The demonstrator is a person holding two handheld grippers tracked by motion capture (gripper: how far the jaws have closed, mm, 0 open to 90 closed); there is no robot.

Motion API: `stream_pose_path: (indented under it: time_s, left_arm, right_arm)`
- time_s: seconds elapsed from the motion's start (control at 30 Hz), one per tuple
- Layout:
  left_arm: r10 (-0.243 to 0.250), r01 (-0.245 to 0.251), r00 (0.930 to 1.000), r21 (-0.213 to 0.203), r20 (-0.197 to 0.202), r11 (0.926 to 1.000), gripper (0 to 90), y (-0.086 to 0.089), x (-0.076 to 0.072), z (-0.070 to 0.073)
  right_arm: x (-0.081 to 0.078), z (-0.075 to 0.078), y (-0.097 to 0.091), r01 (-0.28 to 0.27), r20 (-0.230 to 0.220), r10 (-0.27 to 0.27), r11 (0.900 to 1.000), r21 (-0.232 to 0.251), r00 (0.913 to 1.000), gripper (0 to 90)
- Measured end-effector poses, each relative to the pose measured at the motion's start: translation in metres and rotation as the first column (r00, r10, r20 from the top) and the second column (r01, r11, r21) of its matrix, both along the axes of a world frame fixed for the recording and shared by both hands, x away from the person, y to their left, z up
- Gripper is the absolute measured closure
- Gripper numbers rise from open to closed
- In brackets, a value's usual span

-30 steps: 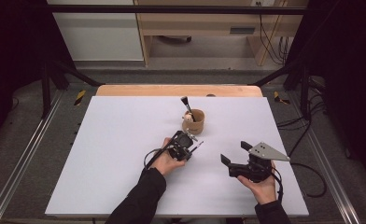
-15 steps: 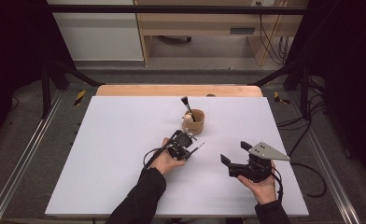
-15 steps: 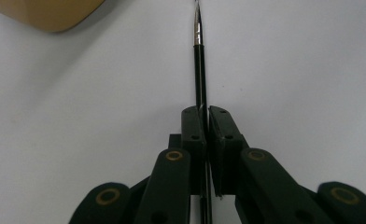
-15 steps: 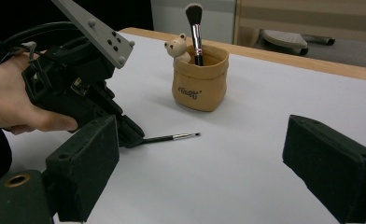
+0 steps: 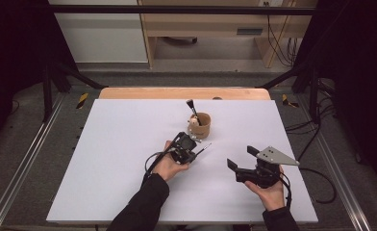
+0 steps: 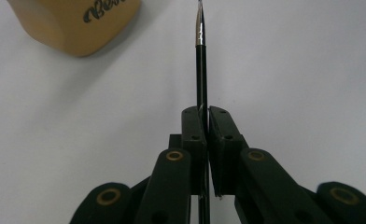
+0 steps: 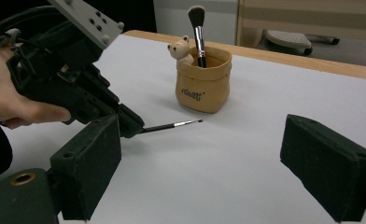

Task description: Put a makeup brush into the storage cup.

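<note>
While the thin brush is clamped between the pads of the left gripper, its long axis is seen to run straight out from the jaws, handle inside the grip and fine tip leading. In the right gripper view the brush is shown held low and nearly level over the white table, the tip pointed toward the base of the pot and stopped just short of it. The pot, a tan pouch-shaped holder with a small bear on its rim, is placed just beyond the left gripper, up the table from it in the high view. A large powder brush is already stood upright in it, bristles up. In the left gripper view the pot is found to one side of the brush's line, not dead ahead. The coming move is judged to turn on that relation: the brush lies level and low, whereas the pot's mouth faces up, so the tip or handle would have to be raised and tilted before entry. The left hand is much the nearer to the pot. The right gripper is held well apart at the table's right, its jaws spread wide with nothing between them.
</note>
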State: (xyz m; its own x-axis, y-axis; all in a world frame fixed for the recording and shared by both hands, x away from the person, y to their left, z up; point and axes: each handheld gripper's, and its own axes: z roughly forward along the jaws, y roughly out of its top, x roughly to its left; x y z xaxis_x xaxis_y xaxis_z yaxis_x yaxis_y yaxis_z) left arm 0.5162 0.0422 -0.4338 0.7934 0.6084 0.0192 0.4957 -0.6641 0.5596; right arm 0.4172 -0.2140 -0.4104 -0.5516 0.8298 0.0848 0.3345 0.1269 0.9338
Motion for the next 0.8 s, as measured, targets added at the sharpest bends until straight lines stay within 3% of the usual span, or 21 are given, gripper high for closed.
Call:
stream_pose_path:
  time_s: [0.2,0.4,0.8]
  left_arm:
    - [0.018,-0.012,0.9976,-0.079,0.066,0.9968,85.3,0.009,-0.012,0.014]
    - [0.034,-0.021,0.9925,-0.111,0.118,0.9936,85.3,0.017,-0.025,0.022]
    - [0.096,-0.067,0.9843,-0.188,0.148,0.9798,85.3,0.034,-0.045,0.028]
  right_arm:
    - [0.000,0.002,0.002,-0.002,-0.012,0.003,0.9993,0.036,0.9999,11.4]
    - [0.000,0.004,0.007,-0.017,-0.018,0.018,0.9976,0.067,0.9997,11.5]
    - [0.007,0.010,0.026,-0.023,-0.045,0.029,0.9915,0.128,0.9986,12.8]
